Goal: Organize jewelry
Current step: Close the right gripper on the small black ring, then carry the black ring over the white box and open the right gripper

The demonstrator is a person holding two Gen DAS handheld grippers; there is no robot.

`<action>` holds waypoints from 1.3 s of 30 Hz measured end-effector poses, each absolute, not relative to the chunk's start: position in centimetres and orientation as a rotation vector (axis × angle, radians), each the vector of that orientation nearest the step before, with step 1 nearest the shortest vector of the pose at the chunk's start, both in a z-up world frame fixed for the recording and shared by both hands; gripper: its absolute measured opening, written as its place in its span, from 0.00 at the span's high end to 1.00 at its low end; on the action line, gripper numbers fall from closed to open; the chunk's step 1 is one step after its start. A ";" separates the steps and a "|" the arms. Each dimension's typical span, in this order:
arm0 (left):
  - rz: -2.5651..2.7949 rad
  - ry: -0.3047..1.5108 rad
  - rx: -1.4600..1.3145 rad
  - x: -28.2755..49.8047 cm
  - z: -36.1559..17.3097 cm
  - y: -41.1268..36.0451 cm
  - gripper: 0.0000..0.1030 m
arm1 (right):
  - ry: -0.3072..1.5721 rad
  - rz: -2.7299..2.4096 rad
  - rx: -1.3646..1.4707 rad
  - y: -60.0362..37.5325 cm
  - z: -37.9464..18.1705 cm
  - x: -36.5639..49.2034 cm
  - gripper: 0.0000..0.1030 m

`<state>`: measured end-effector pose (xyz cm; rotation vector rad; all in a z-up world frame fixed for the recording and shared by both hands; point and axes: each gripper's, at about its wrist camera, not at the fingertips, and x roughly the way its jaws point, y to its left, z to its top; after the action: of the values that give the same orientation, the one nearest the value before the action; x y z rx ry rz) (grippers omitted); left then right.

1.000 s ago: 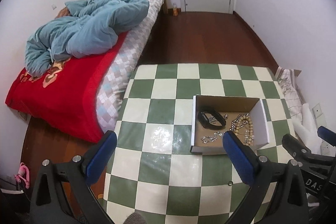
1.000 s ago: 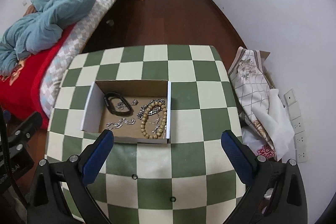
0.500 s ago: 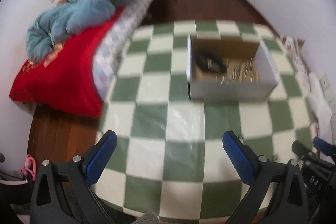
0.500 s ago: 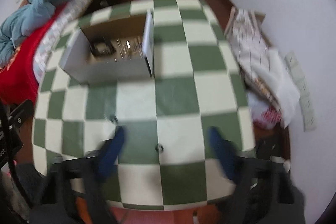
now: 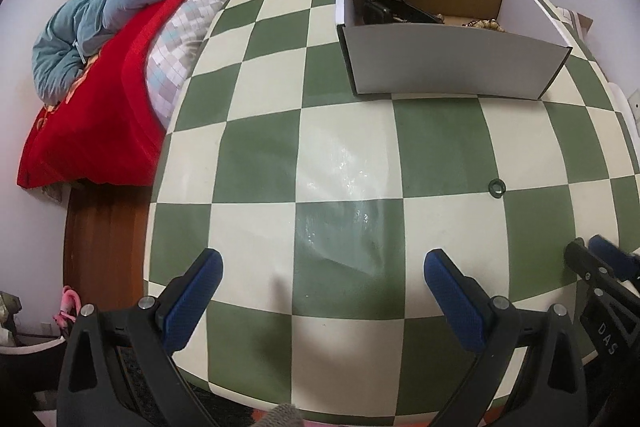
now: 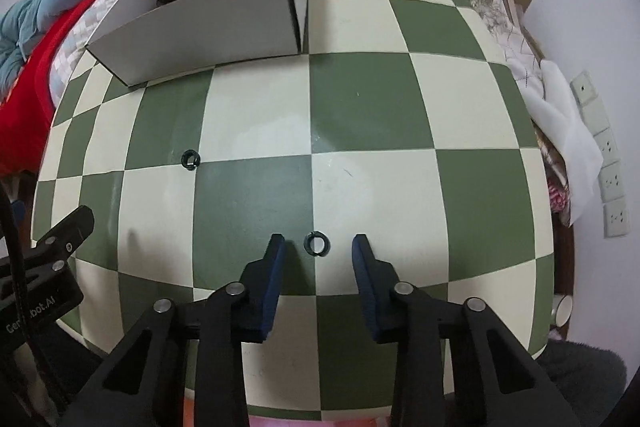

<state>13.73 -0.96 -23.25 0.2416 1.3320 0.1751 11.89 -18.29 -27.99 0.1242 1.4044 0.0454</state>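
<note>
- The right gripper (image 6: pixel 318 247), low in the right wrist frame, points down at a checkered tabletop (image 6: pixel 460 163), its blue pads closing around a small dark ring (image 6: pixel 316 242) that lies between them; the pads do not yet press on it.
- A second dark ring (image 6: pixel 190 159) lies at left centre of the same frame, apart from the first and nearer the open cardboard box (image 6: pixel 208 27) in the upper left, which holds the rest of the jewelry.
- The left gripper (image 5: pixel 320 291), at the bottom of the left wrist frame, stands wide apart over bare tabletop, holding nothing.
- The step in hand appears to be picking up the nearer ring; the next move calls for finishing the pinch squarely, as so small a ring could slip sideways, then lifting it toward the box.
- A second earlier both grippers looked down from higher up, the box's contents in plain view and the right jaws fully apart; now both views are much closer to the tabletop.
</note>
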 end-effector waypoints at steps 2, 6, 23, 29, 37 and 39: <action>0.172 1.337 0.240 13.9 -23.4 -1.1 0.00 | 1.399 0.054 0.099 -17.9 -28.0 11.8 0.88; 0.151 1.342 0.239 14.3 -23.5 -1.8 0.00 | 1.390 0.050 0.171 -19.1 -27.8 11.8 0.88; -0.101 1.434 0.162 18.0 -26.6 -9.4 0.71 | 1.346 -0.058 0.287 -26.2 -26.6 14.2 0.88; -0.120 1.418 0.159 17.8 -26.4 -9.8 0.90 | 1.341 -0.061 0.301 -26.5 -26.6 14.5 0.88; -0.129 1.411 0.139 17.7 -26.1 -9.6 0.91 | 1.326 -0.052 0.312 -26.3 -26.0 14.8 0.88; -0.133 1.398 0.133 17.6 -25.2 -9.2 0.91 | 1.317 -0.042 0.317 -26.2 -25.3 14.8 0.88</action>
<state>17.57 -9.17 -25.22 0.1332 1.3982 -0.1325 14.84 -26.20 -25.34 0.3165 1.3168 -0.0423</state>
